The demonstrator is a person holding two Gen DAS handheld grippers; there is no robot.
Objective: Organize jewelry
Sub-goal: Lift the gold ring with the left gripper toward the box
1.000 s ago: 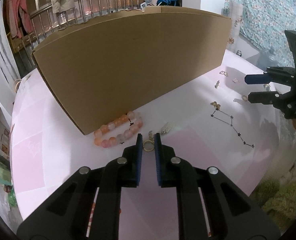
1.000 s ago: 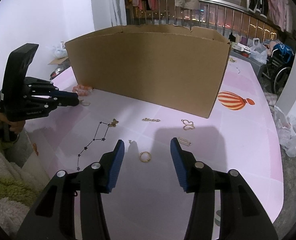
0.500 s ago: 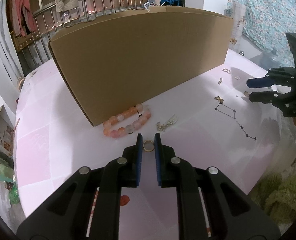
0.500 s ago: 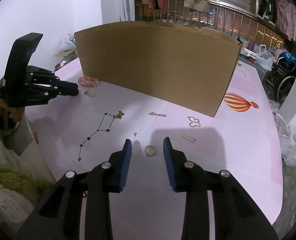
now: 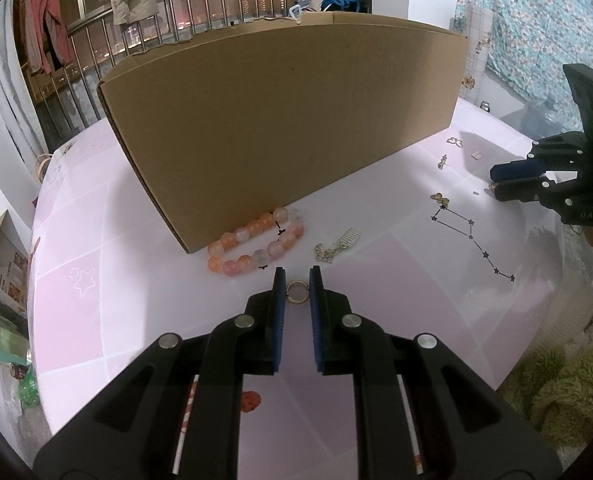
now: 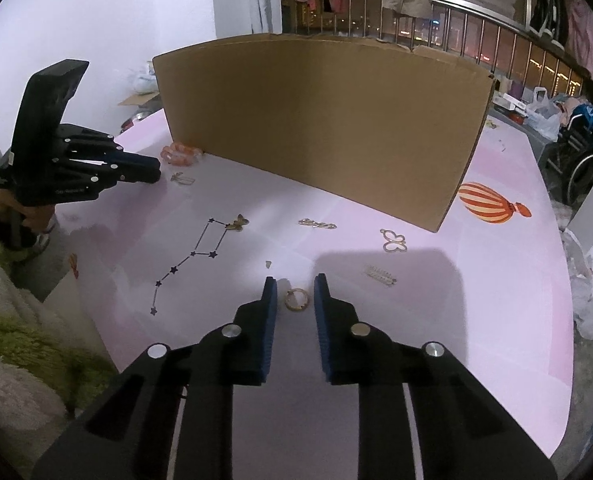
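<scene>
Right wrist view: was closing right gripper [image 6: 295, 280] jaws around ring [image 6: 296, 300], flat on table [image 6: 416, 360], straight ahead between the pads, not yet touched. Round, so gave no long axis to match. Pinched second ring [image 5: 297, 293] in left gripper [image 5: 297, 270], near bracelet [image 5: 256, 244].

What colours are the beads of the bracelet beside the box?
Orange, pink and milky white beads on the bracelet; clearest in the left wrist view.
</scene>
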